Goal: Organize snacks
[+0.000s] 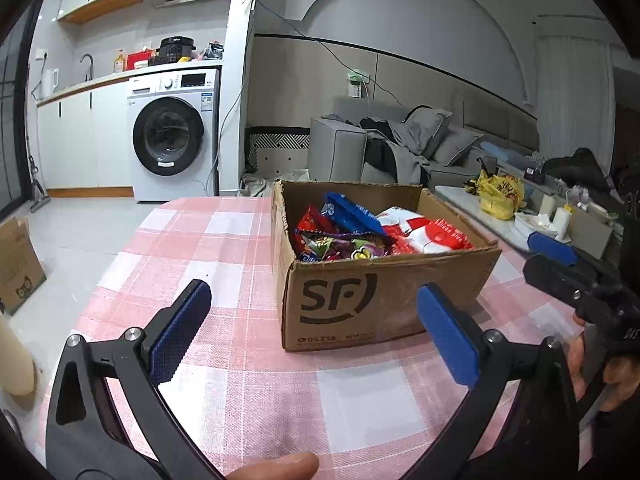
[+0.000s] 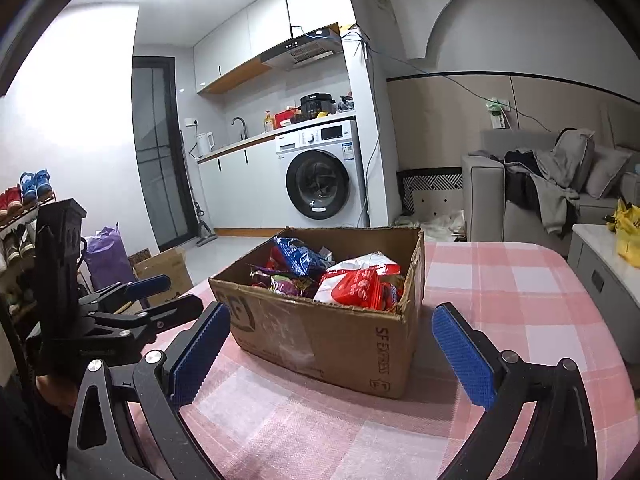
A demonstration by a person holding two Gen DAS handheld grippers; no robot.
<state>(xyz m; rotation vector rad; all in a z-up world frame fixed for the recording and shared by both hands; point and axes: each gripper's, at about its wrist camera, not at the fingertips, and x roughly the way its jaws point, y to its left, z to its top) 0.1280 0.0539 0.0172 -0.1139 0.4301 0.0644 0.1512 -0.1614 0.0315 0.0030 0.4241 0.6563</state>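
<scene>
1. Snacks: a heap of crinkly foil and plastic snack packets (image 1: 352, 236) fills the open brown corrugated cardboard box (image 1: 372, 300), which stands on the pink-and-white checked tablecloth (image 1: 256, 392) of the table, just ahead of both tools.
2. The left gripper (image 1: 316, 332), black-armed with blue ribbed pads, has its jaws spread as wide as they go and nothing between them; it hangs over bare cloth in front of the box's printed face, not touching it.
3. The right gripper (image 2: 332, 360) likewise stands wide apart and empty, facing a near corner of the box, clear of the cardboard.
4. Handling, as I judge it: the packets look light and soft, air-puffed in places, with slick film that could slide between flat pads. A hard squeeze may crush what is inside.
5. Where to take hold: the flat sealed edge or a top corner of a packet looks safest. The red-and-white packet (image 2: 360, 284) lies uppermost on the right-hand side of the pile and looks easiest to reach; the blue packet (image 1: 352, 212) leans up at the back with an edge showing.
6. The purple and multicoloured packets (image 1: 344, 246) lie low against the front wall, partly under others, so pulling them first may drag neighbours along.
7. The box itself seems stiff but light, with ragged torn rims; it may shift on the cloth if a packet snags.
</scene>
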